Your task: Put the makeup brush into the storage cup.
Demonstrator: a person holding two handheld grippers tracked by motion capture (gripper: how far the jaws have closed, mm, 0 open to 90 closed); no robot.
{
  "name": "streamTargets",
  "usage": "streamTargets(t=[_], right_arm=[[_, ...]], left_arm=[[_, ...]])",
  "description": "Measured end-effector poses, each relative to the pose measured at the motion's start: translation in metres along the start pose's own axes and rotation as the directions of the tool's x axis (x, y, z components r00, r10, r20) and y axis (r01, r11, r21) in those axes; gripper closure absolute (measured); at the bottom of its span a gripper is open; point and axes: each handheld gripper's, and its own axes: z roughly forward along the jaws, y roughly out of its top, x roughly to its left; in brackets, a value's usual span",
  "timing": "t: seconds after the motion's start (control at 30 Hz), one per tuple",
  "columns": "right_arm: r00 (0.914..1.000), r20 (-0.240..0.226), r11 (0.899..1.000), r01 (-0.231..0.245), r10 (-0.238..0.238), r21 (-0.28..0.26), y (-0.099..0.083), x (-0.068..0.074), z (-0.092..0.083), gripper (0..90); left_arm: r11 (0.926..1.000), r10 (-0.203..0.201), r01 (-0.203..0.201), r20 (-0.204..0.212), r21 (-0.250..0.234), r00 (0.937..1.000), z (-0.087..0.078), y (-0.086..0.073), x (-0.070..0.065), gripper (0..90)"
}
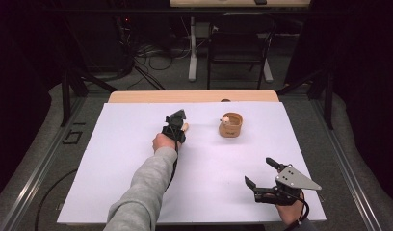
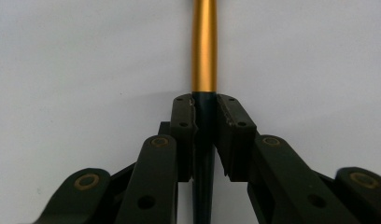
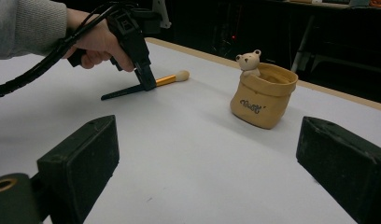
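Left gripper view: black jaws of the left gripper [image 2: 205,116] clamped on the dark handle of a makeup brush [image 2: 204,51], gold ferrule running straight ahead over white sheet. Seen from the right gripper view, same gripper [image 3: 146,84] tilted down at the table, pinching the brush [image 3: 142,86] where dark handle meets gold; pale bristle tip pointing toward the pouch, dark tail end trailing the other way, low over the sheet. Grey-sleeved hand [image 3: 93,44] wrapped round the grip, cable trailing back past the sleeve.

High view: left gripper [image 1: 176,126] out near mid-table, brush tip [image 1: 185,127] just peeking beside it. Well apart to its right, a tan pouch-shaped holder [image 1: 231,125] standing upright, small bear figure [image 3: 249,62] at its rim, lettering on the front too small to read. Right gripper [image 1: 262,178] near the table's front right corner, jaws spread wide and holding nothing, grey three-cornered plate on top, aimed across at holder and brush.

White sheet [image 1: 137,168] covering nearly the whole tabletop, a strip of bare wood [image 1: 192,96] left along the far edge. Beyond, grey carpet, a dark chair [image 1: 240,48], white desk legs, tangled cables, black drapes either side.
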Motion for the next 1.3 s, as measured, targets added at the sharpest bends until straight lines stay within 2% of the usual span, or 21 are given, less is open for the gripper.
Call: streamTargets(t=[0.1,0.2,0.23,0.43,0.63,1.03,1.3], right_arm=[[1.0000,-0.002,1.000,0.000,0.000,-0.003,0.000,0.000,0.000,5.6],[1.0000,-0.001,1.000,0.000,0.000,-0.004,0.000,-0.001,0.000,5.5],[1.0000,-0.001,1.000,-0.003,0.003,-0.017,0.000,-0.001,0.001,5.5],[1.0000,-0.007,1.000,-0.006,0.006,-0.013,0.000,-0.002,0.000,3.3],[0.9994,-0.028,0.999,-0.020,0.021,0.031,-0.002,-0.003,0.005,0.0],[0.9988,-0.034,0.999,-0.033,0.034,0.040,-0.002,-0.005,0.005,0.0],[0.9988,-0.029,0.998,-0.038,0.039,0.042,-0.003,-0.005,0.007,0.0]], left_arm=[[0.9999,0.014,-0.014,-0.003,0.003,0.9999,0.000,0.000,0.000,78.6],[0.9996,0.026,-0.026,0.011,0.003,0.9996,-0.001,0.000,0.002,78.6],[0.9997,0.021,-0.021,0.026,-0.008,0.9994,-0.001,-0.001,0.002,78.6],[0.9982,0.047,-0.045,0.048,-0.039,0.9977,-0.007,-0.003,0.004,78.7],[0.9954,0.071,-0.067,0.057,-0.069,0.9958,-0.013,-0.004,0.004,78.7],[0.9851,0.100,-0.084,0.102,-0.150,0.9897,-0.027,-0.012,0.006,78.7],[0.9733,0.114,-0.082,0.145,-0.215,0.9828,-0.039,-0.021,0.014,78.7]])
